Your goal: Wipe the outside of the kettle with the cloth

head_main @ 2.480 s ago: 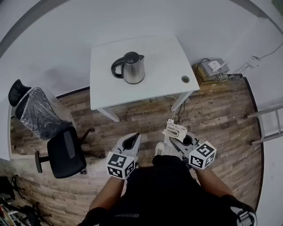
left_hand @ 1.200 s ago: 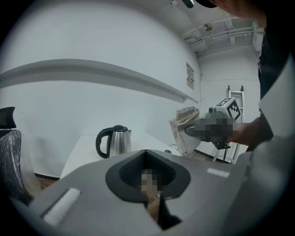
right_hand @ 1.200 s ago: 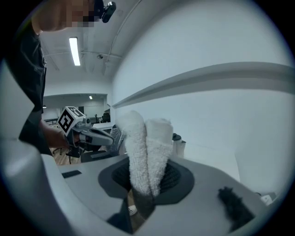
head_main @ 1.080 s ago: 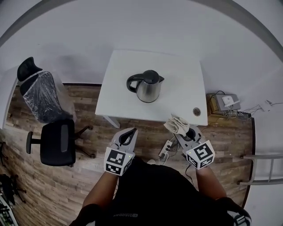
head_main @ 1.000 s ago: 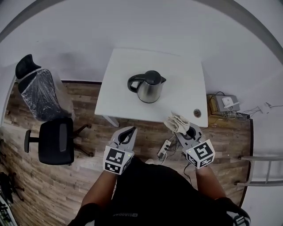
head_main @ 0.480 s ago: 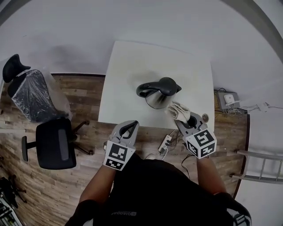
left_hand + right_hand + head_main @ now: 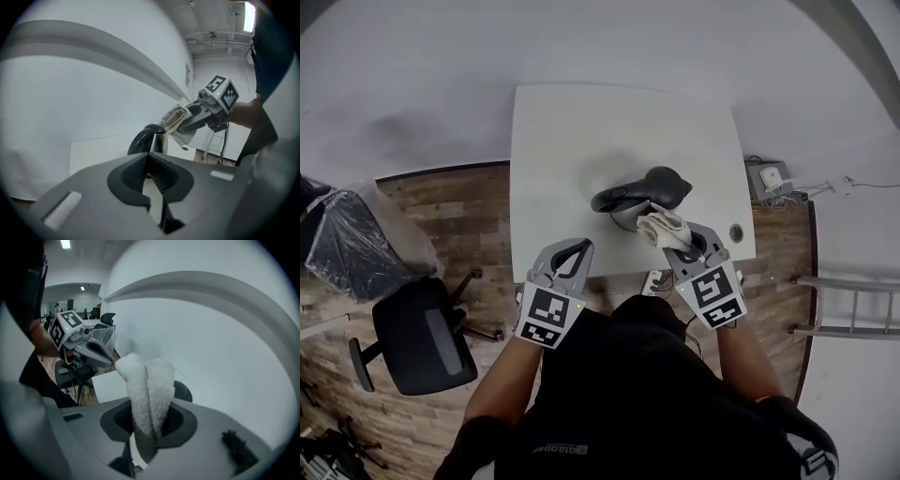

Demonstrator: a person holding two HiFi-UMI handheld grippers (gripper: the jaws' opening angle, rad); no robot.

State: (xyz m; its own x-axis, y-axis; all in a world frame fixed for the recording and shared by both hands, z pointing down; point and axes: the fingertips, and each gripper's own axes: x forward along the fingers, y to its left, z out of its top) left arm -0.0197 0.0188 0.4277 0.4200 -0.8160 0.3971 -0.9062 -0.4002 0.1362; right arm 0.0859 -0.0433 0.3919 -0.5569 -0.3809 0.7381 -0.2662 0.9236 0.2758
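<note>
No readable text — none anywhere

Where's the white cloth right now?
Head view, right of centre: the white cloth is clamped in the right gripper, close beside the steel kettle on the white table.

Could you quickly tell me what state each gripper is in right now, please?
Left gripper: closed, nothing between its jaws.
Right gripper: closed on the white cloth.
</note>
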